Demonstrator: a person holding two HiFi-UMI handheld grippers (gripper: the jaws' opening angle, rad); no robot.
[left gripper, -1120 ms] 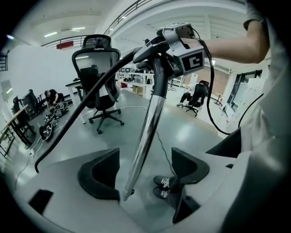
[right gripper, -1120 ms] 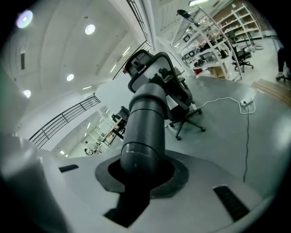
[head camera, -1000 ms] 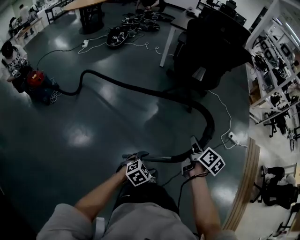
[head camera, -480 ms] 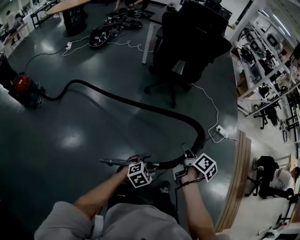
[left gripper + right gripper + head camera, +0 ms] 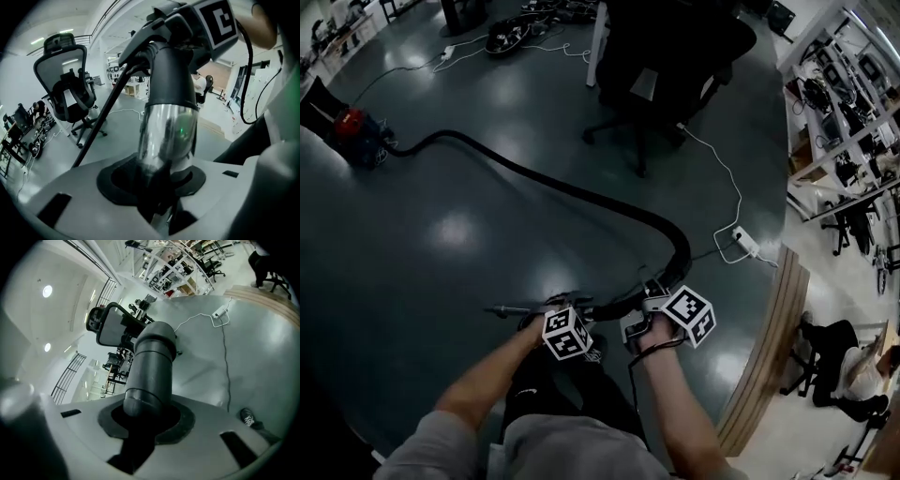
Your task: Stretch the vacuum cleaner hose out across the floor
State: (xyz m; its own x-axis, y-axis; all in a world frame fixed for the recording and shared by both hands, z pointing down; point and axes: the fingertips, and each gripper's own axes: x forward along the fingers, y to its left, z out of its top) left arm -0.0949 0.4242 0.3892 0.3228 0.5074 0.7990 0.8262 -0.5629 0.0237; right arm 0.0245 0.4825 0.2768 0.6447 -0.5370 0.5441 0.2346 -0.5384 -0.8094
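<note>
A red vacuum cleaner (image 5: 354, 131) stands far off at the upper left. Its black hose (image 5: 581, 197) runs in a long shallow curve across the dark floor and bends back at my hands. My right gripper (image 5: 649, 323) (image 5: 145, 416) is shut on the grey hose cuff (image 5: 150, 366) at that end. My left gripper (image 5: 553, 323) (image 5: 161, 185) grips the chrome wand tube (image 5: 166, 136) beside it; its jaws have just been closing on the tube. The wand's tip (image 5: 508, 309) sticks out to the left.
A black office chair (image 5: 666, 56) stands beyond the hose. A white power strip (image 5: 744, 242) with its cable lies at the right, near a curved wooden floor edge (image 5: 764, 347). Cable piles (image 5: 511, 33) lie at the top. A seated person (image 5: 853, 361) is at the far right.
Both grippers have moved away from the vacuum cleaner with the wand end. The hose's curves have flattened and it lies longer across the floor.
</note>
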